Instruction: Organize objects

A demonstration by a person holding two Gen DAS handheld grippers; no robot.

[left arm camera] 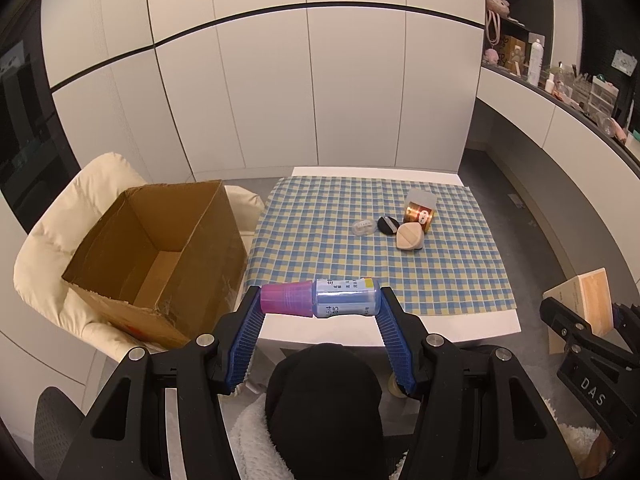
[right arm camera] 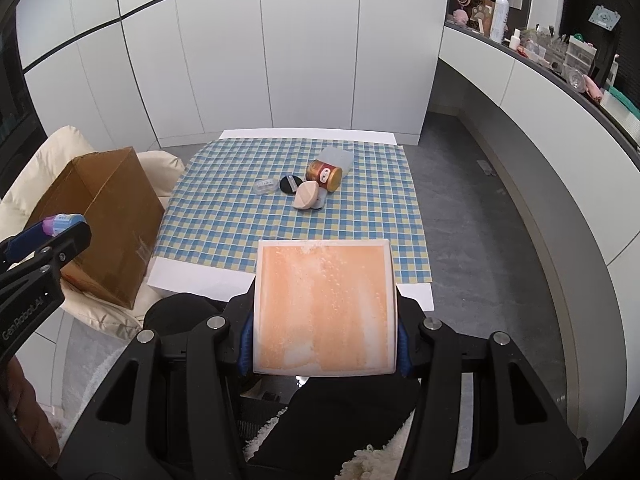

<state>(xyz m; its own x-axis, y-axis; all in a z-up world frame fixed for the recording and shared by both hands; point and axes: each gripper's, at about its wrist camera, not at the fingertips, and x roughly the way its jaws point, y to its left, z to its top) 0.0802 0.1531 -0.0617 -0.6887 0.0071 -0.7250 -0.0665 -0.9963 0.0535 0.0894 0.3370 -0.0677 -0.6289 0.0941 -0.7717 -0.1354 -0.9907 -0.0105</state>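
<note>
The blue bottle (left arm camera: 347, 297) w/ pink cap is gripped end to end by the left gripper (left arm camera: 320, 312) jaws, above the table (left arm camera: 440, 322) front edge. The orange box (right arm camera: 325, 308) is clamped by the right gripper (right arm camera: 325, 344) jaws. The cardboard box (left arm camera: 160, 248) on the cream chair (left arm camera: 52, 232) is seen open, nothing inside. A gold can (right arm camera: 325, 175) & a clear container (right arm camera: 339, 158) lie mid-table.

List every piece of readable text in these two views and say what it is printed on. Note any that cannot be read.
"DAS": on the right gripper body, in the left wrist view.
"GenRobot.AI": on the left gripper body, in the right wrist view.
Bottle label: digits resembling "54" and "05", the rest blurred.
Gold can label: too small to read.
</note>
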